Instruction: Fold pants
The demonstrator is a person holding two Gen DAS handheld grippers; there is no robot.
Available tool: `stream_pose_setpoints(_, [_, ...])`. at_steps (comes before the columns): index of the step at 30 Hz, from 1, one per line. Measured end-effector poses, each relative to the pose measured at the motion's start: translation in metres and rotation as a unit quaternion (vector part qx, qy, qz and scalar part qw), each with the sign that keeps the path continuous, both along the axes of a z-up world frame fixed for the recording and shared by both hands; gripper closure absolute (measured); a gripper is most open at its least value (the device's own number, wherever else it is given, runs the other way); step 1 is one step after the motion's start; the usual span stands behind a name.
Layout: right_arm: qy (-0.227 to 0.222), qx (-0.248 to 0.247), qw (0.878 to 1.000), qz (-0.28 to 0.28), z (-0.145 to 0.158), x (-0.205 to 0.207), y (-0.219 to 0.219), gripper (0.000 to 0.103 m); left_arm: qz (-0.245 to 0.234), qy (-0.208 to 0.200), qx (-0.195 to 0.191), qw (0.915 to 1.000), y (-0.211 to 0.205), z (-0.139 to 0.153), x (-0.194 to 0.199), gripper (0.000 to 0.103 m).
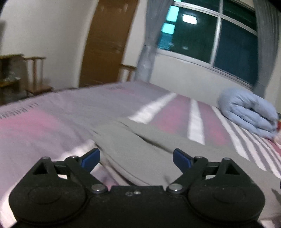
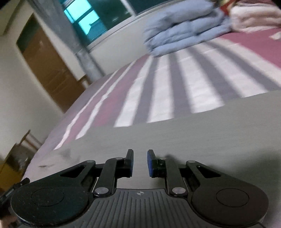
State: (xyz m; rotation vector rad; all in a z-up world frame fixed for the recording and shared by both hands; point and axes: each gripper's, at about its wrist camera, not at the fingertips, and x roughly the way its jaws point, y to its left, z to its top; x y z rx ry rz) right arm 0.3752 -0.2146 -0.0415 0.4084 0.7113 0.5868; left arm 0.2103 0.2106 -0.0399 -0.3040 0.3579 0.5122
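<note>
Pants (image 1: 140, 149), smooth grey cloth, lie flat on your striped bed (image 1: 52, 119); left gripper (image 1: 136, 158) jaws wide and empty, right gripper (image 2: 140, 162) jaws narrowly parted, holding nothing.

**bed and what lies on it**

the bed (image 1: 52, 108) wears a cover striped in pink, grey and white. grey pants (image 1: 140, 149) lie spread flat on its near part. a folded pale blue quilt (image 1: 249, 114) sits on the far side near the window wall, with a pinkish-white folded blanket (image 2: 256, 15) just beside it.
</note>
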Motion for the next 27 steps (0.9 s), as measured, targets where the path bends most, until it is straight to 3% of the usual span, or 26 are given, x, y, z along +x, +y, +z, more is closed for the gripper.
stream_pose_setpoints(3, [0.005,0.002,1.000,0.031,-0.002,0.007,0.044,0.085,-0.011,0.013,0.041,0.9990,0.013,0.012,0.023,0.019])
stream_pose_setpoints(7, [0.001,0.008,0.997,0.076,0.001,0.012,0.106,0.085,-0.037,0.068,0.022,0.9968,0.031,0.010,0.075,0.021])
stream_pose_setpoints(10, [-0.001,0.004,0.993,0.121,-0.001,0.007,0.154,0.085,-0.033,0.100,0.015,0.9944,0.037,-0.004,0.090,0.023])
stream_pose_setpoints(14, [0.013,-0.068,0.988,0.137,-0.026,0.014,0.200,0.086,-0.041,0.126,0.049,0.9900,0.035,-0.025,0.091,0.023])
stream_pose_setpoints(18, [0.033,-0.044,0.994,0.095,-0.030,0.034,0.192,0.086,-0.042,0.131,0.064,0.9884,0.044,-0.029,0.081,0.023])
stream_pose_setpoints(20, [0.053,-0.034,0.994,0.086,-0.024,0.043,0.192,0.085,-0.033,0.122,0.068,0.9897,0.049,-0.017,0.077,0.025])
stream_pose_setpoints(24, [0.013,-0.016,0.993,0.116,-0.002,0.049,0.219,0.083,-0.051,0.090,0.068,0.9923,0.052,0.007,0.090,0.024])
stream_pose_setpoints(27, [0.007,-0.050,0.988,0.144,-0.010,0.063,0.256,0.071,-0.066,0.102,0.066,0.9905,0.053,0.005,0.113,0.023])
